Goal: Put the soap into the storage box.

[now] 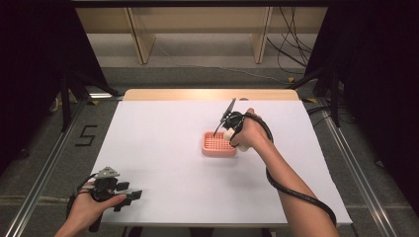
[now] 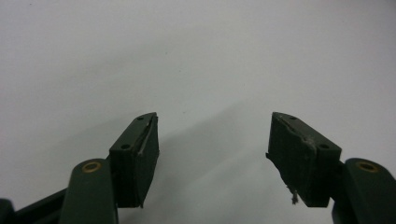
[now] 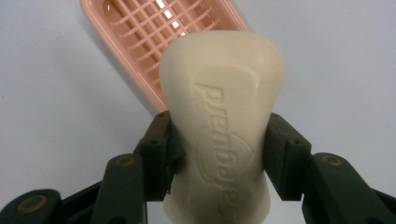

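A cream bar of soap [image 3: 224, 126] with embossed lettering is clamped between the jaws of my right gripper [image 3: 219, 149]. It hangs just above a pink slatted soap dish [image 3: 154, 32]. In the high view the right gripper [image 1: 231, 132] holds the soap [image 1: 229, 134] over the right end of the pink dish [image 1: 215, 146], near the middle of the table. My left gripper [image 1: 129, 196] rests at the table's front left corner, jaws wide apart with nothing between them. The left gripper [image 2: 212, 149] faces bare white tabletop.
The white table [image 1: 163, 148] has a wooden strip along its far edge. Black cables trail from both grippers; the right one runs along the forearm. Wooden shelf legs and cables stand on the floor beyond the table. Metal rails run along both sides.
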Demonstrator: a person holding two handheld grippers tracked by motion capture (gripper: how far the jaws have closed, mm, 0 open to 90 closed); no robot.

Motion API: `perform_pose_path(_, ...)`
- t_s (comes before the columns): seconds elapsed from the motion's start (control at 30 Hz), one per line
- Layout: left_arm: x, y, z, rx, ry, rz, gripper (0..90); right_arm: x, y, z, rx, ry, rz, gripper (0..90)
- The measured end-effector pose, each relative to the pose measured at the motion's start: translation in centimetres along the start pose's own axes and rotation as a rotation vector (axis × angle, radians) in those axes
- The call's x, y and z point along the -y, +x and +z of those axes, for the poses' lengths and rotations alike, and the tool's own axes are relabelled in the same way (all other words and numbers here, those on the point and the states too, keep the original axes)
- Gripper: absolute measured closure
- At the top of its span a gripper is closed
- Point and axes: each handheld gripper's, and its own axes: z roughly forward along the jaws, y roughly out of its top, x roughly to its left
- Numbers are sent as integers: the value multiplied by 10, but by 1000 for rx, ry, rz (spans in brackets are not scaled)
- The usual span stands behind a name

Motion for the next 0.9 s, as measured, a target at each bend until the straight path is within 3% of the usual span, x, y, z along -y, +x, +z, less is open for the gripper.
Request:
perform_pose_path(0.17,0,-1,-1,-7,0,-6,333,-4,0,1,-5,-2,-4,504)
perform_pose_path(0.2,0,0,-1,3,0,5,333,-4,-2,2,-3,-7,-23,504)
perform_pose_path(0.23,0,0,-1,0,5,5,333,-5,0,2,-2,-1,5,504)
perform_pose_path(0.27,0,1,-1,0,3,8,333,-6,-1,2,-3,-14,-22,504)
perform_pose_path(0.4,1,1,-2,7,9,9,333,-8,-2,4,-10,-9,-22,504)
perform_pose_path(0.43,1,0,-2,7,2,1,333,-9,-4,4,-11,-20,-49,504)
perform_pose_path(0.5,1,0,-2,7,2,2,333,-10,-3,4,-8,-17,-35,504)
perform_pose_path(0.67,1,-1,-2,-7,-3,-8,333,-14,-4,5,-9,-21,-69,504)
perform_pose_path(0.7,1,-1,-2,-9,-5,-10,333,-14,-2,6,-5,-16,-49,504)
perform_pose_path(0.73,1,-1,-2,-8,-4,-8,333,-15,-3,5,-6,-19,-71,504)
perform_pose_path(0.87,1,-1,-2,-8,-5,-10,333,-18,-1,7,-7,-16,-66,504)
perform_pose_path(0.9,1,-1,-2,-8,-5,-10,333,-19,-2,7,-8,-16,-84,504)
